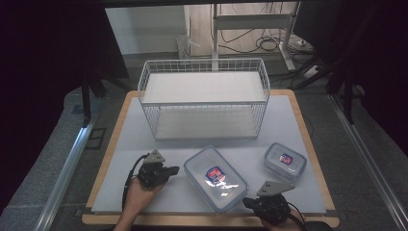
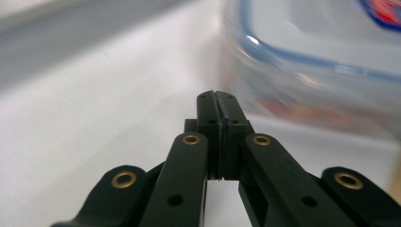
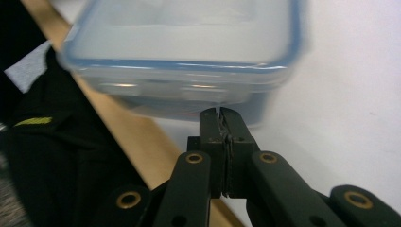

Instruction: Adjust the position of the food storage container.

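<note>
Clear plastic, blue-rimmed and lidded, the large rectangular food container lies on the white table mat between both grippers — likely light, stiff, slick-walled. Left gripper and right gripper have jaws pressed together, holding nothing. Best purchase, I judge: the lid's rim or opposite short ends — not the smooth sides.

lidded containers: 2, large, small | wire rack: 1 | grippers: 2, left, right
</note>
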Motion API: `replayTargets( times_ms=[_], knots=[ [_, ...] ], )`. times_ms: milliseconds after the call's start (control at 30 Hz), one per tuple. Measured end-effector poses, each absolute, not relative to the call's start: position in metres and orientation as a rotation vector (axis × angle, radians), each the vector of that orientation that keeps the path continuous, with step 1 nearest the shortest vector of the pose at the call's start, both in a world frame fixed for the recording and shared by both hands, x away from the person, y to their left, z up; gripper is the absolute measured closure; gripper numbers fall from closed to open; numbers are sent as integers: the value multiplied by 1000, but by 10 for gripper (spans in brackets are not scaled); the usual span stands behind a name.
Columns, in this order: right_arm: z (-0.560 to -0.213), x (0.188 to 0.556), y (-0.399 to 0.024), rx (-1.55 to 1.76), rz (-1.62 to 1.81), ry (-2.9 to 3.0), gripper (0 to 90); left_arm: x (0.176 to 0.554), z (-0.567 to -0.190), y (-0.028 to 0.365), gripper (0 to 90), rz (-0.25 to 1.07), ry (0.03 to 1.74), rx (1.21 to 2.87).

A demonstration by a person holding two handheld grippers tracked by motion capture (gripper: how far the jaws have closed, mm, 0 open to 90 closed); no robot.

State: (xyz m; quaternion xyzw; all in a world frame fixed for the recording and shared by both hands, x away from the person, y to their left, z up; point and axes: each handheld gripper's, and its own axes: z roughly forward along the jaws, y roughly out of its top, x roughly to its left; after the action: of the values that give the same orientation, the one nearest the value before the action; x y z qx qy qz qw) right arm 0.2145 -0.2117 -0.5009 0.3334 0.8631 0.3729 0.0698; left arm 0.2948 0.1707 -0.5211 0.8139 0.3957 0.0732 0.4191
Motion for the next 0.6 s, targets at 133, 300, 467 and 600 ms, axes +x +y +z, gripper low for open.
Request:
replayTargets(
  times_ms=[133, 300, 467, 600],
  knots=[
    [-504, 222, -208, 1028, 1105, 2606, 891, 309, -524, 158, 899, 152, 937, 2050],
    [-504, 231, -207, 1057, 1083, 2585, 894, 307, -524, 160, 899, 138, 963, 2048],
    [-505, 245, -209, 1097, 1063, 2563, 895, 302, -524, 162, 900, 130, 990, 2034],
    [-506, 259, -212, 1138, 1049, 2543, 895, 296, -524, 163, 900, 114, 1001, 2026]
  ],
)
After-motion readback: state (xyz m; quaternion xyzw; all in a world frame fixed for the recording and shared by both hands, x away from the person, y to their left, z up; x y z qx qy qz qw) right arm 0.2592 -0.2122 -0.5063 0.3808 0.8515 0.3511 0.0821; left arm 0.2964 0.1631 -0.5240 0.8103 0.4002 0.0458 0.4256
